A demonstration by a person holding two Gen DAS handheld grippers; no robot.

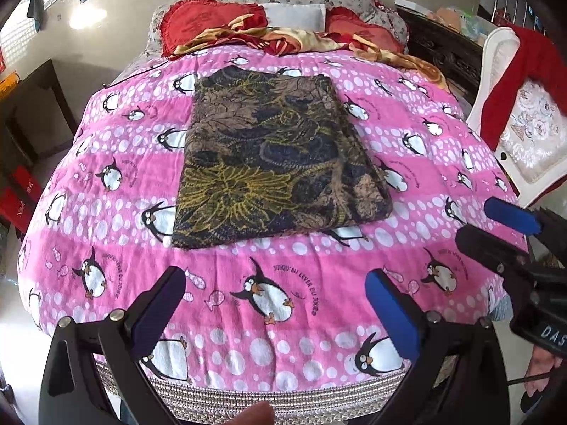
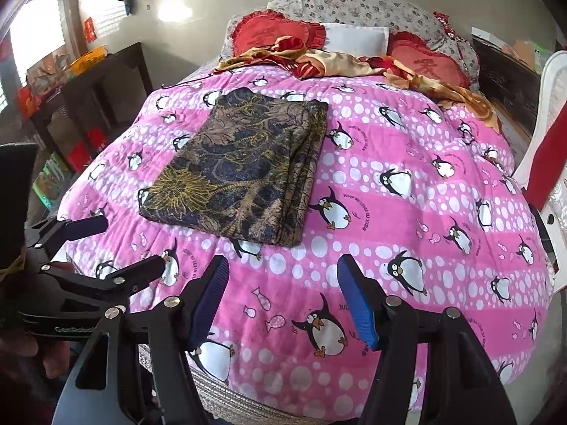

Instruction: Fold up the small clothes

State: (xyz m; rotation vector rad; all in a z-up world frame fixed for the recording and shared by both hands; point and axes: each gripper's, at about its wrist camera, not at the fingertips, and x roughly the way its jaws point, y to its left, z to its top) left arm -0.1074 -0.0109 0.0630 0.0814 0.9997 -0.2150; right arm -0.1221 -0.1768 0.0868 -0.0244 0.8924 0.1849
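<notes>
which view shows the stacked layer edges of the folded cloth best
The right wrist view. There the folded patterned cloth shows its right side as several stacked layer edges, seen at an angle. The left wrist view looks at the cloth more squarely from the front, so its top face is clear but that side is hardly separated.

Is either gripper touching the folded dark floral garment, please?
No, the folded dark floral garment lies alone on the pink penguin blanket, both grippers apart.
</notes>
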